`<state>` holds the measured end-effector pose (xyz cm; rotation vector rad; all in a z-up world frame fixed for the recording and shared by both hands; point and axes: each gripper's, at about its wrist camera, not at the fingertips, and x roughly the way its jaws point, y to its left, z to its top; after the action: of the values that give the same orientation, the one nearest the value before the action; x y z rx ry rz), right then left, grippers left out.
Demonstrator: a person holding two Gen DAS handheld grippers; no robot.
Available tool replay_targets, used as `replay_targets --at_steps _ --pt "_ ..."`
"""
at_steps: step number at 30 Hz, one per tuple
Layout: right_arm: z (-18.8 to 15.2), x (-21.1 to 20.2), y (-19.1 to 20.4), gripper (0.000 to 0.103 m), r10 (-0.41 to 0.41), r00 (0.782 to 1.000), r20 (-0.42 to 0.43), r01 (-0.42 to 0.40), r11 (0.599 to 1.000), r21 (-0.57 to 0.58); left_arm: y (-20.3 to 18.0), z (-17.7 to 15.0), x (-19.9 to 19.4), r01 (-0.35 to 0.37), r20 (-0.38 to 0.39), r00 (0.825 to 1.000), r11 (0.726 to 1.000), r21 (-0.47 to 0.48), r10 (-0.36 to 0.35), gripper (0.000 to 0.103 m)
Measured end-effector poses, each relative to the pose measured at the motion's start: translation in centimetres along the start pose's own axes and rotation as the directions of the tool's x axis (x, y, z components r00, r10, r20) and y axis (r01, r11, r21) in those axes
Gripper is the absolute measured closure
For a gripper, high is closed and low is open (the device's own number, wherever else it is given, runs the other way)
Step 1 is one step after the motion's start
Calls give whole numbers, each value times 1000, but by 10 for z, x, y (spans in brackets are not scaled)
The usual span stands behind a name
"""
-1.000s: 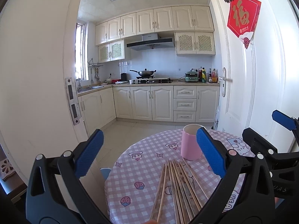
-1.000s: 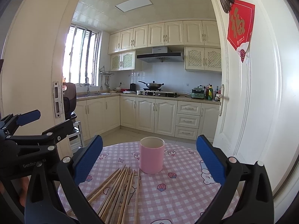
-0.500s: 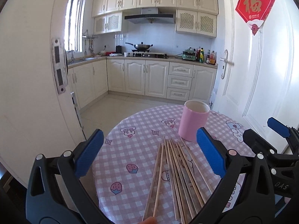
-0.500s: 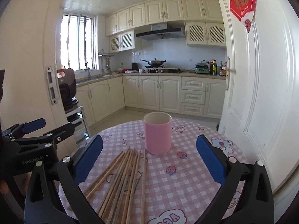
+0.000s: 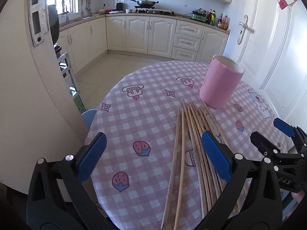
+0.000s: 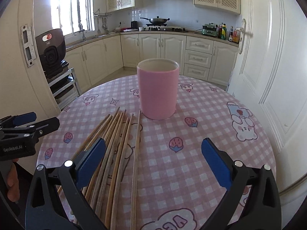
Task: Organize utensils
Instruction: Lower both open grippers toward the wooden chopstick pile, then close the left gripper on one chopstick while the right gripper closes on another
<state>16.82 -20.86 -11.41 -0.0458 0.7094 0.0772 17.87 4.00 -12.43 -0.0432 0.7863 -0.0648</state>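
Several wooden chopsticks (image 5: 193, 145) lie in a loose fan on the round pink checked table (image 5: 145, 115); they also show in the right wrist view (image 6: 117, 149). A pink cylindrical cup (image 6: 157, 91) stands upright and empty just beyond their tips, also seen in the left wrist view (image 5: 220, 84). My left gripper (image 5: 153, 153) is open and empty above the near left of the chopsticks. My right gripper (image 6: 153, 157) is open and empty above the chopsticks, facing the cup. Each gripper shows at the edge of the other's view.
The table's edge (image 6: 268, 134) lies close to a white door (image 6: 278, 67) on the right. A door frame (image 5: 28, 76) and a metal rack (image 6: 61, 84) with a black appliance (image 6: 50, 51) stand to the left. Kitchen cabinets (image 6: 163, 49) line the far wall.
Both grippers have tilted down and come closer to the table. The chopsticks and cup now look larger and nearer. Nothing on the table has moved.
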Motion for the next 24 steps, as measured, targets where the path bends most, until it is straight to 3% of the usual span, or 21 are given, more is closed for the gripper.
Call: replay_targets --at_steps 8,13,21,24 --pt "7 39 -3 36 100 988 -119 -96 995 40 -2 8 53 24 -148 989 999 27 -20 28" --pt "12 60 0 48 162 968 -191 -157 987 39 -2 9 85 107 -257 961 994 17 -99 47" --pt "26 79 4 57 144 956 -255 -153 988 -17 -17 16 97 89 -296 954 990 106 -54 48" --pt "29 89 2 66 135 952 -274 -147 989 -23 -19 18 101 77 -305 952 988 137 -32 48"
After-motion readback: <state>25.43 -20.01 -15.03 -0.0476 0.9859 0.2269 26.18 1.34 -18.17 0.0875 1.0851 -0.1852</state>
